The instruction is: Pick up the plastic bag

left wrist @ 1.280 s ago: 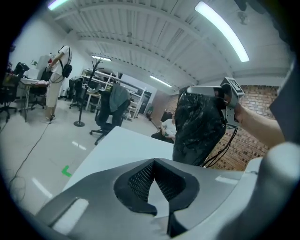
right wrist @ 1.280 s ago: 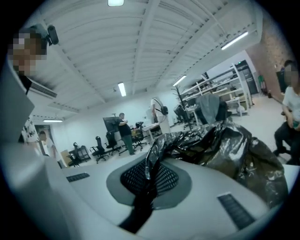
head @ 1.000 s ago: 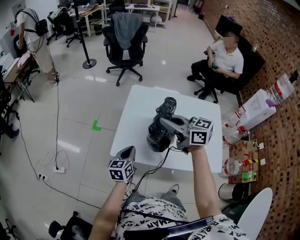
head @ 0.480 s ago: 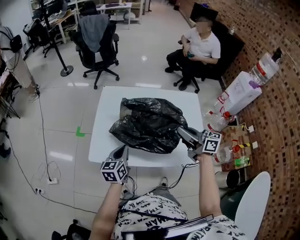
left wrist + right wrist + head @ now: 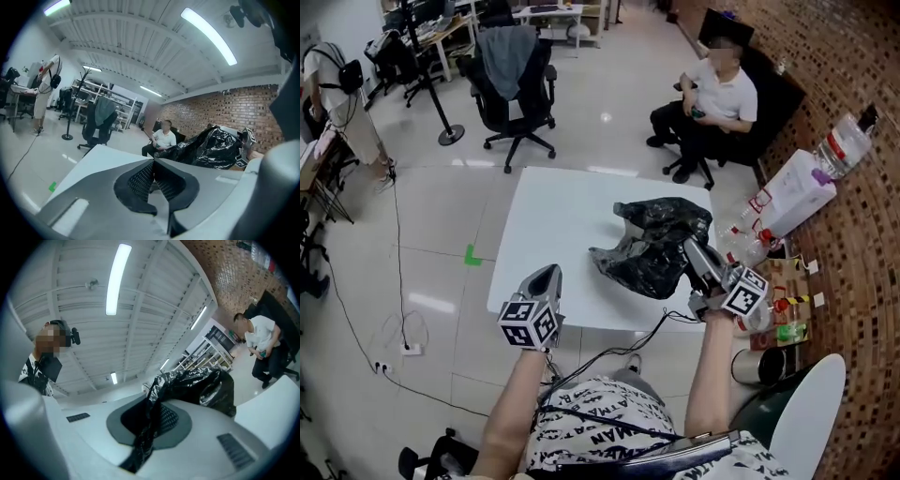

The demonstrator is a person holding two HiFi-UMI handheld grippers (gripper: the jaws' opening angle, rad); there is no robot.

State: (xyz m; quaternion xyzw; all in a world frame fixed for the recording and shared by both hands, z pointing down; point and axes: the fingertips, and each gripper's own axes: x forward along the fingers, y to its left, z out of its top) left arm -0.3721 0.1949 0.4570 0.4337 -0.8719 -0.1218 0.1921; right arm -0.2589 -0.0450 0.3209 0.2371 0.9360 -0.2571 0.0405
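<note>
A black plastic bag (image 5: 652, 246) hangs crumpled over the right half of the white table (image 5: 553, 216). My right gripper (image 5: 692, 249) is at the bag's right side and is shut on it. In the right gripper view a twisted strand of the bag (image 5: 149, 425) runs between the closed jaws of that gripper (image 5: 157, 408), and the rest bunches beyond them. My left gripper (image 5: 548, 275) hovers near the table's front left edge, apart from the bag. In the left gripper view it (image 5: 153, 164) is shut on nothing, with the bag (image 5: 211, 147) off to the right.
A person (image 5: 717, 98) sits on a chair beyond the table. An office chair with a grey jacket (image 5: 517, 80) stands at the back. Bottles and a white bag (image 5: 797, 202) line the brick wall on the right. Another person (image 5: 342, 94) stands far left.
My right gripper has carried the bag toward the table's right side. The bag billowed wide half a second ago and has collapsed into a smaller bunch. My left gripper has risen a little.
</note>
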